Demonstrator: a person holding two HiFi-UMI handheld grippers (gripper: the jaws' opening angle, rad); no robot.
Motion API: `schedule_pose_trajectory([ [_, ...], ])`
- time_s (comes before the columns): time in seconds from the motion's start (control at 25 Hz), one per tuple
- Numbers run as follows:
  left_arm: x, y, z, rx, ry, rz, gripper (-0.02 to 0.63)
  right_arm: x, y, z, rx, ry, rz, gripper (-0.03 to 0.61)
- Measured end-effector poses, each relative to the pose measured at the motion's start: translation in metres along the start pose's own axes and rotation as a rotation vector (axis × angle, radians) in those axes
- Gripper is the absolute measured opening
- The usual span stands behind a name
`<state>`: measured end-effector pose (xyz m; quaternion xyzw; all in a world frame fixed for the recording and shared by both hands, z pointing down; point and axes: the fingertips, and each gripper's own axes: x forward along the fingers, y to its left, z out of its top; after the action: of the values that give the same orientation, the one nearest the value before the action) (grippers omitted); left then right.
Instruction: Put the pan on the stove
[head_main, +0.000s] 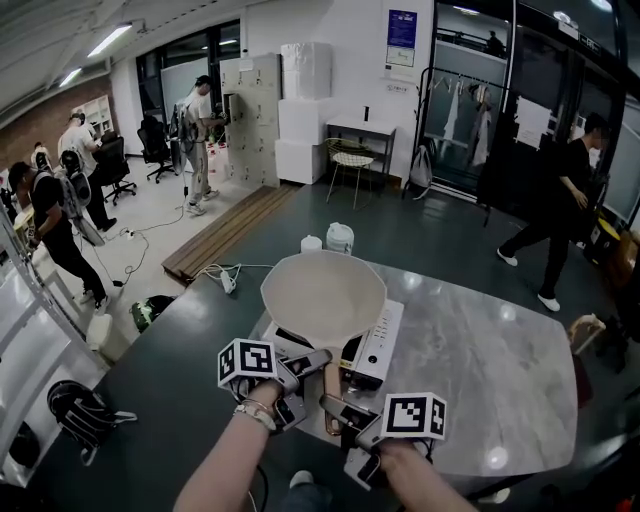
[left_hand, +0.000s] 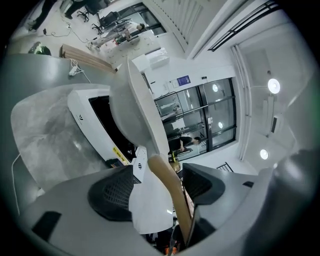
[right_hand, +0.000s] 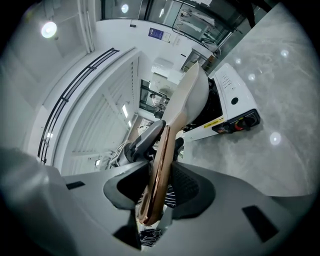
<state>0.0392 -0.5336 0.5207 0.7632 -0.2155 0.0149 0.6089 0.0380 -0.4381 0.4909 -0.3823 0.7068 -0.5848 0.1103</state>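
Observation:
A cream pan (head_main: 322, 290) sits tilted over the white portable stove (head_main: 385, 345) on the marble table (head_main: 480, 360). Its wooden handle (head_main: 331, 385) points toward me. My left gripper (head_main: 305, 365) stands open around the handle where it joins the pan; in the left gripper view the handle (left_hand: 167, 185) runs between wide jaws. My right gripper (head_main: 340, 408) is shut on the handle's near end, and in the right gripper view the pads clamp the handle (right_hand: 160, 170). That view shows the pan (right_hand: 187, 95) edge-on above the stove (right_hand: 230, 107).
A white jug (head_main: 340, 238) and a small white cup (head_main: 311, 243) stand on the table beyond the pan. A cable and plug (head_main: 228, 280) lie at the table's left edge. A bag (head_main: 85, 410) lies on the floor at left. Several people stand farther off.

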Motion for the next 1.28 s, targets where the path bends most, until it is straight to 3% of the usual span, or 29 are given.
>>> schedule_pose_trajectory([
  [0.24,-0.003,0.006,-0.008,0.019,0.005,0.039,0.315,0.003,-0.013,-0.004,0.033,0.01,-0.025,0.146],
  [0.6,0.002,-0.013,-0.008,0.058,-0.02,0.009,0.167,-0.001,-0.015,0.0,0.044,0.0,-0.034,0.143],
  [0.8,0.005,-0.013,-0.002,0.053,-0.051,0.014,0.149,0.001,-0.02,0.01,0.045,-0.041,-0.037,0.141],
  [1.16,0.007,-0.015,-0.001,0.037,-0.063,0.011,0.15,0.001,-0.018,0.011,0.011,-0.053,-0.025,0.134],
  [1.28,0.006,-0.018,-0.002,0.023,-0.079,0.001,0.232,0.002,-0.009,0.015,0.025,-0.07,0.034,0.197],
])
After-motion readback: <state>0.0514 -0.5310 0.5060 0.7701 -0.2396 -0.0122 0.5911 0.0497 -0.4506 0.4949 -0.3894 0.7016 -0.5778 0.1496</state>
